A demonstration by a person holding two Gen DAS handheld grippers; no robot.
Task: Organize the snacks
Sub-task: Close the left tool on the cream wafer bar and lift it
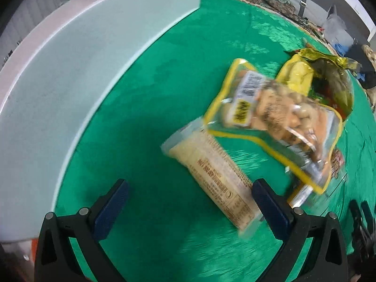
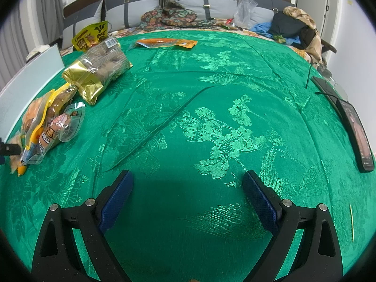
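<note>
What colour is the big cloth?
Green cloth with a woven flower pattern, clearest in the right wrist view.

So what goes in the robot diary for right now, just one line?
left gripper: open, beside long beige snack bar | right gripper: open, empty, above green patterned cloth | white box: nothing visible inside

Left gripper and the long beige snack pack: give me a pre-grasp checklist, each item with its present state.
1. Left gripper open: ok, jaws wide apart.
2. Long beige snack pack between the fingers: not ok, only its near end reaches the right finger.
3. Pack free of other snacks: not ok, the yellow-edged nut bag overlaps its far end.
4. White box within view beside the pack: ok.
5. Right gripper out of the way: ok, open over bare green cloth.
6. Picture sharp: not ok, blurred.
</note>
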